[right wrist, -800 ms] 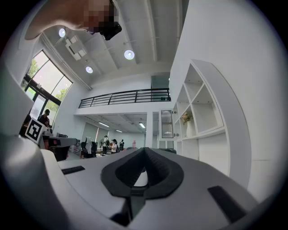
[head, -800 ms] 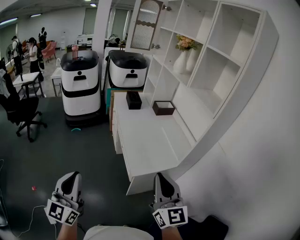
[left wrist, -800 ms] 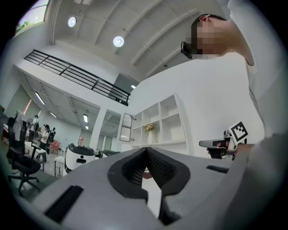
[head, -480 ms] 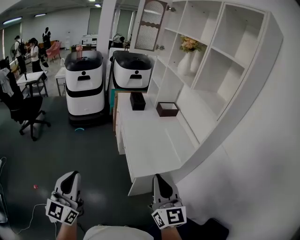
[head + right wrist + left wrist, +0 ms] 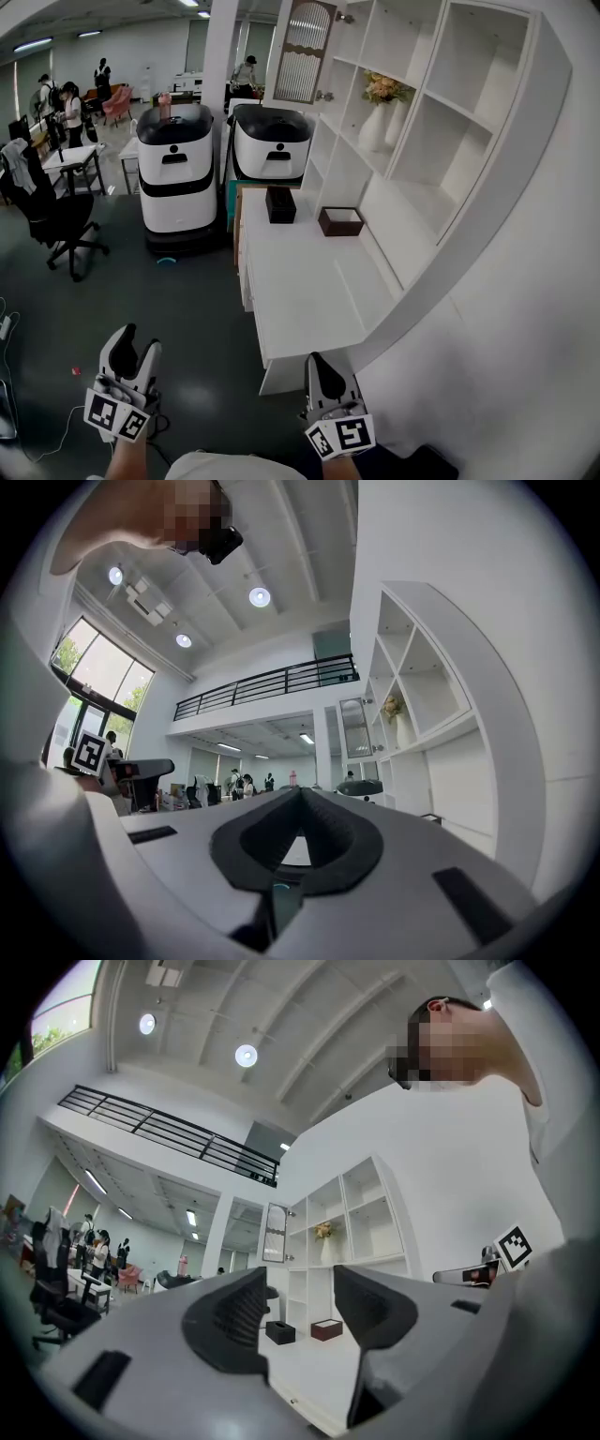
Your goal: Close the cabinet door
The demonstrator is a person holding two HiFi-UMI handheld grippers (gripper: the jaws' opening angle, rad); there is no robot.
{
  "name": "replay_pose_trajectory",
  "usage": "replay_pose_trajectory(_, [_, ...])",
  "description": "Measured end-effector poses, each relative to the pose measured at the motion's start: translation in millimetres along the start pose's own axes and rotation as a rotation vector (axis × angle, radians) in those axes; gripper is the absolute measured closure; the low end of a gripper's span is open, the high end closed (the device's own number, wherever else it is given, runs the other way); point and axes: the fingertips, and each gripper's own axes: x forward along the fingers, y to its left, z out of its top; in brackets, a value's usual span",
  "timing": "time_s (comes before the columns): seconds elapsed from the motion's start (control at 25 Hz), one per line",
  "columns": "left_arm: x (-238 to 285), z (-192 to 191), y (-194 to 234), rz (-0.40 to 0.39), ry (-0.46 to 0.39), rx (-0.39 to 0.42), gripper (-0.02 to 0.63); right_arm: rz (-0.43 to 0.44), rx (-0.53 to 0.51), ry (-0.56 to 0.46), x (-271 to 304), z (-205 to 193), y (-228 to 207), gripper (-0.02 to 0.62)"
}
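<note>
The cabinet door (image 5: 302, 52), arched with ribbed glass and a small knob, stands open at the far top of the white shelf unit (image 5: 441, 159). It also shows small in the left gripper view (image 5: 274, 1232) and the right gripper view (image 5: 354, 726). Both grippers are low and near me, far from the door. My left gripper (image 5: 134, 339) is open with nothing between its fingers, and the shelves show through the gap (image 5: 300, 1288). My right gripper (image 5: 319, 361) is shut and empty, its pads meeting (image 5: 300, 794).
A long white counter (image 5: 300, 291) runs below the shelves, carrying a black box (image 5: 279, 202) and a brown tray (image 5: 340, 221). A vase of flowers (image 5: 375, 122) sits on a shelf. Two white service robots (image 5: 178, 169) stand at the counter's far end. An office chair (image 5: 56, 220) is at left.
The left gripper's jaws have opened; they looked shut before. The left gripper has shifted slightly left. The head view has drifted, so the room sits a little further right. The right gripper stays shut.
</note>
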Motion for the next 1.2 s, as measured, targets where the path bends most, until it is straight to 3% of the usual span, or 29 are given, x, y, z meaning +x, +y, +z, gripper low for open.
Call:
replay_pose_trajectory(0.2, [10.9, -1.9, 4.2, 0.037, 0.0, 0.053, 0.32, -0.006, 0.021, 0.002, 1.6, -12.8, -15.6, 0.595])
replay_pose_trajectory(0.48, [32.6, -19.8, 29.9, 0.062, 0.038, 0.073, 0.286, 0.015, 0.026, 0.018, 32.0, -28.4, -15.6, 0.597])
replay_pose_trajectory(0.64, [71.1, -47.2, 62.4, 0.041, 0.047, 0.056, 0.272, 0.007, 0.009, 0.032, 74.8, -42.1, -20.8, 0.595])
replay_pose_trajectory(0.8, [135.9, -84.4, 120.1, 0.01, 0.04, 0.033, 0.268, -0.014, -0.028, 0.04, 156.5, -58.9, -28.4, 0.597])
replay_pose_trajectory(0.96, [217.8, -117.4, 209.0, -0.013, 0.032, -0.017, 0.267, -0.049, -0.024, 0.049, 272.9, -72.0, -30.6, 0.595])
replay_pose_trajectory(1.2, [348.1, -126.8, 314.7, -0.121, 0.018, -0.083, 0.267, -0.1, -0.029, 0.051, 437.4, -56.4, -28.2, 0.595])
